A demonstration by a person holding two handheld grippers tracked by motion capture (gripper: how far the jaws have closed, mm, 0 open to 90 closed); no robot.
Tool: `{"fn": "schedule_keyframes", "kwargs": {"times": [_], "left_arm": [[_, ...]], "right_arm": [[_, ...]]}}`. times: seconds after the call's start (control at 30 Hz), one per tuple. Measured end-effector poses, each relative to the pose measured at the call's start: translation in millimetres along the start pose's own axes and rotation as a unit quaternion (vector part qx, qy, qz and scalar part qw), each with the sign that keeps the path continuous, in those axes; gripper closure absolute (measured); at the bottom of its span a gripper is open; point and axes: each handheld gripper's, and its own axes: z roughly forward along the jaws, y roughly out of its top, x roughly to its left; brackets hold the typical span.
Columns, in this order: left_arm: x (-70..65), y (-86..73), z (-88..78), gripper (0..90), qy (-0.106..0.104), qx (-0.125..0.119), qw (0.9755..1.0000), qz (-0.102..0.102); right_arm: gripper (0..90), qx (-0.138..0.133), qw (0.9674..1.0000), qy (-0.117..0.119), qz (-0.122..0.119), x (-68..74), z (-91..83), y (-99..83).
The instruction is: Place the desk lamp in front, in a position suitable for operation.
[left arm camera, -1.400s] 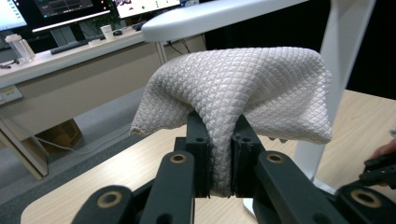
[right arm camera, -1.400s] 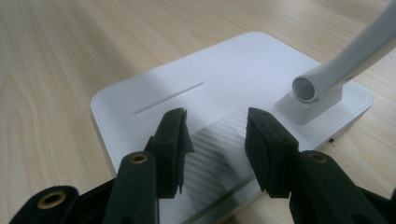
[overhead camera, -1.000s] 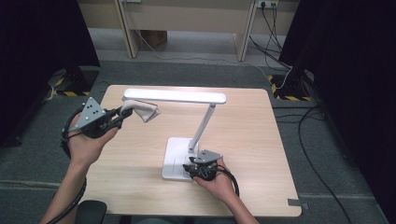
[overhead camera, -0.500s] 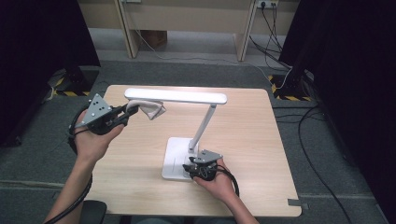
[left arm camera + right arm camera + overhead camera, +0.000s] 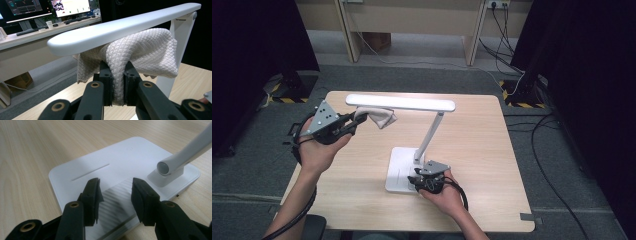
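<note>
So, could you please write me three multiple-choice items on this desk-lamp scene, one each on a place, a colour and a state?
1. Where is the white quilted cloth?
A. flat on the lamp base
B. against the underside of the white desk lamp's long head, near its free end
C. on the floor

2. What colour is the flat rectangular lamp base?
A. black
B. white
C. yellow

3. How do the jaws of the right gripper stand?
A. apart, over the base, holding nothing
B. shut on the cloth
C. shut on the lamp's stem

Answers:
1 B, as the left gripper view has the cloth bunched right under the head, pinched in the left gripper.
2 B, as the base looks white against the light wooden table.
3 A, as the right gripper view shows a clear gap between the jaws above the base.
</note>
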Motion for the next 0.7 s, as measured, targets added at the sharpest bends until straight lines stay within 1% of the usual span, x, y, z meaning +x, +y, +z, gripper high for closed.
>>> {"fn": "schedule_keyframes", "kwargs": {"times": [0.5,0.7], "left_arm": [[-8.7,2.5,8.4,80.2,-0.007,-0.001,1.0,0.007],[-12.6,3.1,11.9,80.1,-0.01,-0.003,0.9999,0.005]], "right_arm": [[58.4,0.0,1.0,0.0,0.0,0.0,0.1,0.0],[58.4,-0.001,1.0,0.0,0.0,0.0,0.1,0.0]]}}
